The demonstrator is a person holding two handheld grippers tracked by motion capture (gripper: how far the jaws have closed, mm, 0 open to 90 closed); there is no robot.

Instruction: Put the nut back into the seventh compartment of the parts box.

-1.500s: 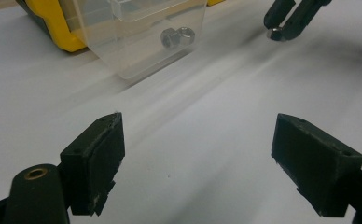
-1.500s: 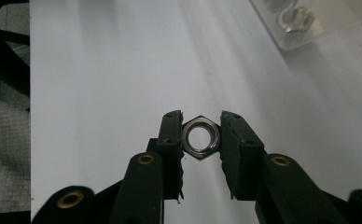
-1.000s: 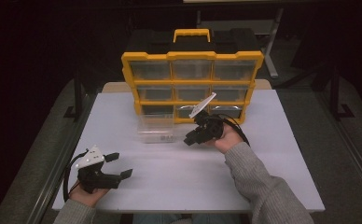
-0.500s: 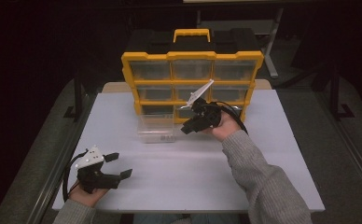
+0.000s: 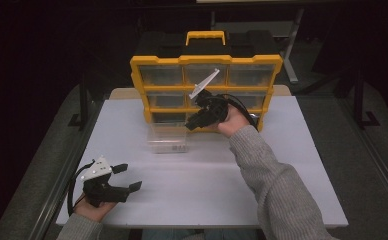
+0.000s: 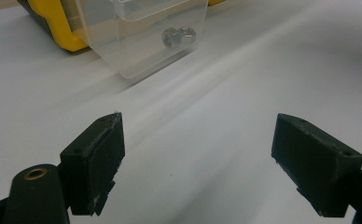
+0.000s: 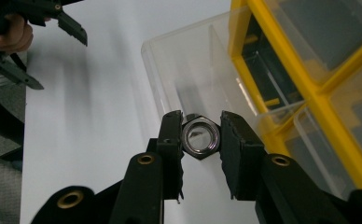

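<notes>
Pinching a steel nut (image 7: 200, 136), the right gripper (image 7: 200, 140) hangs above the clear drawer (image 7: 193, 74).

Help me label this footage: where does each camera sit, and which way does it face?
High view: above the person's side, facing forward and down on the table; forearms and both grippers show.
Left gripper view: on the left gripper, facing the clear drawer; open jaws show.
Right gripper view: on the right gripper, over the drawer, jaws clamping a hex nut.
All three share the drawer.

Two tongs (image 5: 124, 176) (image 5: 192, 122), two nuts (image 7: 200, 136) (image 6: 179, 35), one clear drawer (image 5: 168, 138)
</notes>
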